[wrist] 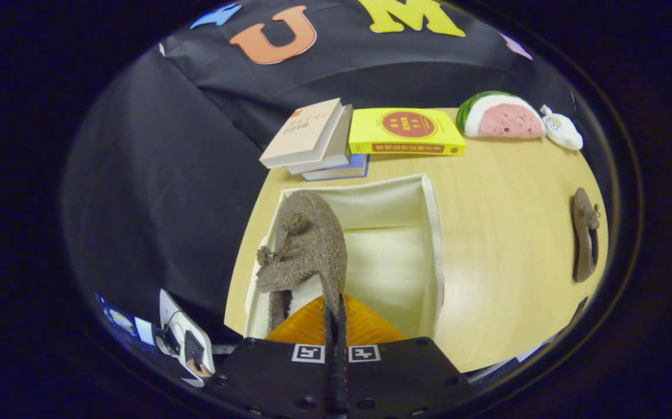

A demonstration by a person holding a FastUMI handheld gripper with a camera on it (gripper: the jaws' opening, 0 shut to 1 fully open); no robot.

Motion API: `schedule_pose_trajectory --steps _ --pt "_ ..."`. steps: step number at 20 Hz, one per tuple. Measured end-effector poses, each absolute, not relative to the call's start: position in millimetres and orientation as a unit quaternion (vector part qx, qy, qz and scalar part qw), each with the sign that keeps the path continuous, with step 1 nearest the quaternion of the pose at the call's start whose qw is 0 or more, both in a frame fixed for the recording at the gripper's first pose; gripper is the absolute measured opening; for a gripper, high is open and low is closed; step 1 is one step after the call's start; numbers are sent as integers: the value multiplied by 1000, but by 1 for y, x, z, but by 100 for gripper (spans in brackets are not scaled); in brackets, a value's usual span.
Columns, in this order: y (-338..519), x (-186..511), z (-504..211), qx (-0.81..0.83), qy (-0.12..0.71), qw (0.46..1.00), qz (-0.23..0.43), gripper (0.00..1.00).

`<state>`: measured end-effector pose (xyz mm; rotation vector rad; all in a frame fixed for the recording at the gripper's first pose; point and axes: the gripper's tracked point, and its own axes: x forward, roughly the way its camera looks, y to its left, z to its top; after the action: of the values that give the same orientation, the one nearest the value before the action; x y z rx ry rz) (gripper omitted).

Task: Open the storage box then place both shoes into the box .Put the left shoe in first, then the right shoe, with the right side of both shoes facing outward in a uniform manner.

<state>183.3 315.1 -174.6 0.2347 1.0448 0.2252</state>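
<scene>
Two shoes (304, 250) (585, 233), one open storage box (432, 233), three stacked books (312, 137) plus one yellow book (405, 131), two plush toys (501, 116) (562, 131)

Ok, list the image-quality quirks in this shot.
Gripper view: fisheye bends the table edge and storage box; soft glare on the wood beside the box; held shoe sharp, gripper shut on it; second shoe squeezed near the rim.

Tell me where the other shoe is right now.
In the gripper view the second shoe lies on the wooden table, well to the right of the open storage box, apart from it, nearer than the watermelon plush.
</scene>
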Motion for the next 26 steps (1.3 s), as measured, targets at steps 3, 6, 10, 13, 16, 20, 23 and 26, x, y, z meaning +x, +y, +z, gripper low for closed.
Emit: schedule_pose_trajectory --steps 3,6,10,13,16,20,23,26 --pt "324 190 -200 146 526 834 75 0" --pt "321 193 -218 134 536 832 39 0" --pt "330 183 -232 129 556 821 35 0" --pt "343 174 -242 128 573 808 55 3" --pt "343 175 -248 132 573 807 56 3" --pt "342 175 -235 134 562 812 83 23" --pt "328 173 -206 117 540 828 94 59" --pt "311 175 -159 108 500 852 110 72"
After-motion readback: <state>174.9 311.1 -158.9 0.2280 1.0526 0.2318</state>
